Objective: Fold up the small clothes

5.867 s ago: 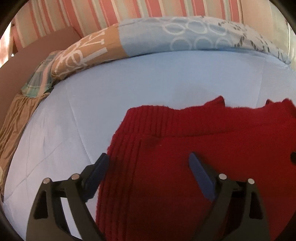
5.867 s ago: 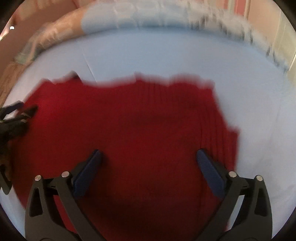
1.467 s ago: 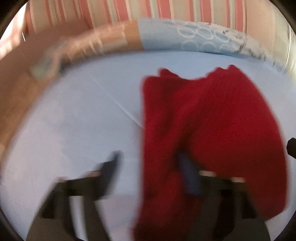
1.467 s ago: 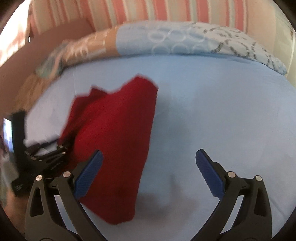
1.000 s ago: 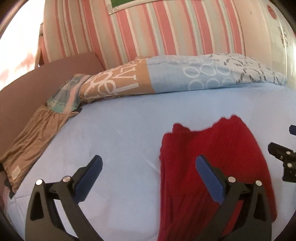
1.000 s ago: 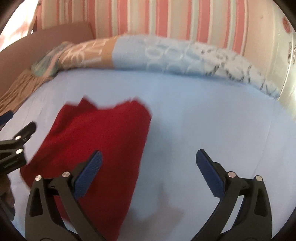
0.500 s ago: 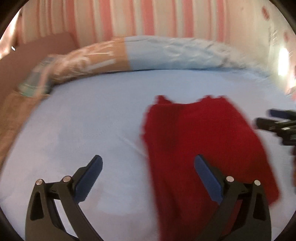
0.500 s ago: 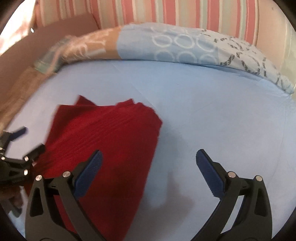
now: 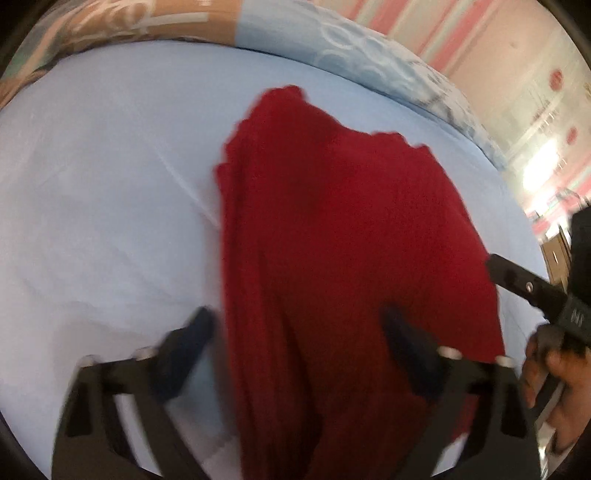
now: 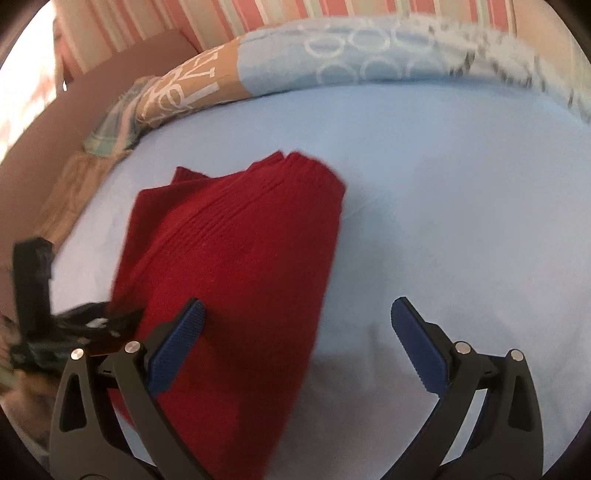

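Observation:
A red ribbed knit garment (image 9: 332, 240) lies folded lengthwise on the light blue bed sheet (image 9: 92, 184); it also shows in the right wrist view (image 10: 236, 266). My left gripper (image 9: 299, 325) is open, its jaws spread over the garment's near end, holding nothing. My right gripper (image 10: 295, 317) is open and empty above the garment's right edge, its left finger (image 10: 177, 339) over the red knit. The right gripper appears at the right rim of the left wrist view (image 9: 524, 288), and the left gripper appears at the left edge of the right wrist view (image 10: 74, 321).
A patterned blue and orange quilt (image 10: 295, 62) lies rolled along the far side of the bed. A brown cloth (image 10: 70, 192) and a brown headboard (image 10: 74, 107) are at the left. A striped wall (image 10: 277, 14) stands behind.
Both grippers have come closer to the folded red garment. The left view swung right and down over its near end. Both stay open.

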`<action>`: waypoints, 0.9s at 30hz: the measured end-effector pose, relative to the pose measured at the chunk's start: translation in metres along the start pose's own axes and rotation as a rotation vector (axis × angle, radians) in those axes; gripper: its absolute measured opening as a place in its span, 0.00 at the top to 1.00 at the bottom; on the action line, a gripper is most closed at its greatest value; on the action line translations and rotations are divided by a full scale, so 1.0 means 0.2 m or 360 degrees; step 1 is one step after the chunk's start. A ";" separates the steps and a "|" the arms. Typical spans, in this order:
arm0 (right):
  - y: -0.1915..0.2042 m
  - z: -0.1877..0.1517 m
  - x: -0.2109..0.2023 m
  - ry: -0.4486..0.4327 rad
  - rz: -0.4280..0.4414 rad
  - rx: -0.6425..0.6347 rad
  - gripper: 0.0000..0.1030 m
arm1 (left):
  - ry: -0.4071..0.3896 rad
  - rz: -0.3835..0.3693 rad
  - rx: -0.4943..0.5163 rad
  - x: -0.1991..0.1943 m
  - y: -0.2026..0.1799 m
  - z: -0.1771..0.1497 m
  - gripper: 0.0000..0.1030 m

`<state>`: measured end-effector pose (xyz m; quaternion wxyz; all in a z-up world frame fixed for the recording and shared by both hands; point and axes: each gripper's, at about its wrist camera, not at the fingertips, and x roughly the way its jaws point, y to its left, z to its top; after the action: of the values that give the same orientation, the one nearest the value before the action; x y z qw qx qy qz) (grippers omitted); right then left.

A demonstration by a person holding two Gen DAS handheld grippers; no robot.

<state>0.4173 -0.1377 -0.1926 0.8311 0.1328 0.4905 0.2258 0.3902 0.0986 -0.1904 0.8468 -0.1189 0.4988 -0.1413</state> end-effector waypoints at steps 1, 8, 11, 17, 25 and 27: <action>-0.01 -0.01 0.04 0.0081 0.0088 0.0048 0.03 | 0.0006 -0.0004 0.0022 -0.01 -0.02 0.00 0.29; 0.07 -0.10 0.13 0.0142 0.0157 0.0044 0.44 | -0.0009 0.0072 0.0022 -0.03 -0.07 0.02 0.49; 0.08 -0.10 0.08 0.0092 0.0162 -0.0004 0.58 | -0.0032 0.0126 0.0067 -0.05 -0.13 0.02 0.56; 0.16 -0.09 -0.18 -0.0093 0.0000 -0.0185 0.61 | -0.0110 0.0179 0.0142 -0.12 -0.34 0.02 0.61; -0.13 -0.25 -0.84 -0.0315 -0.0162 -0.0265 0.61 | -0.0245 0.0005 0.0224 -0.25 -1.01 -0.10 0.61; -0.30 -0.32 -1.02 -0.0318 -0.0207 -0.0235 0.61 | -0.0251 -0.0003 0.0284 -0.22 -1.24 -0.17 0.61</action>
<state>0.2905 -0.2916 -0.0962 0.8962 0.0612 0.3950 0.1926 0.3110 -0.1197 -0.0859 0.8905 -0.0541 0.4160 -0.1761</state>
